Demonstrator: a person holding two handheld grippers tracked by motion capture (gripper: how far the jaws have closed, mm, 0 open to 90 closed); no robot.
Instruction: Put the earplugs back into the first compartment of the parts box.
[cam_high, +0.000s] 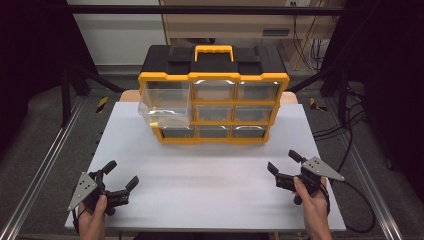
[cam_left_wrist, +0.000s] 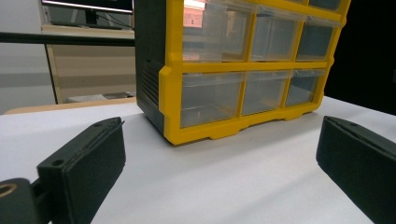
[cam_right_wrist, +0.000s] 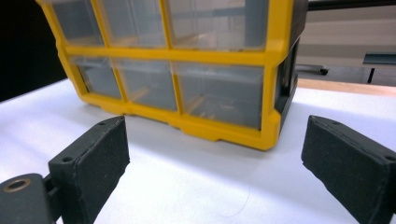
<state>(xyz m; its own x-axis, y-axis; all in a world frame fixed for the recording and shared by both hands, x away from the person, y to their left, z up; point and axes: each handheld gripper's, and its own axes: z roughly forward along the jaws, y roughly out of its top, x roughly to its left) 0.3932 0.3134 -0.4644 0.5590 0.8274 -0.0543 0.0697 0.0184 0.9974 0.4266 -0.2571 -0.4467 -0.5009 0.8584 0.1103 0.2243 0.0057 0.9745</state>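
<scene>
Your left hand-held gripper (cam_high: 118, 176) and right hand-held gripper (cam_high: 283, 161) hover agape, empty. The drawer organizer's (cam_high: 213, 102) top-left drawer (cam_high: 164, 106) is already pulled out; the others look shut.

Yellow drawer cabinet (cam_high: 214, 107) on white table (cam_high: 200, 200), top-left drawer (cam_high: 164, 106) pulled out.

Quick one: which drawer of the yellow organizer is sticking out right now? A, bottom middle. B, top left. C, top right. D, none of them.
B: in the high view the clear top-left drawer juts forward from the organizer, while the other drawers sit flush.
</scene>
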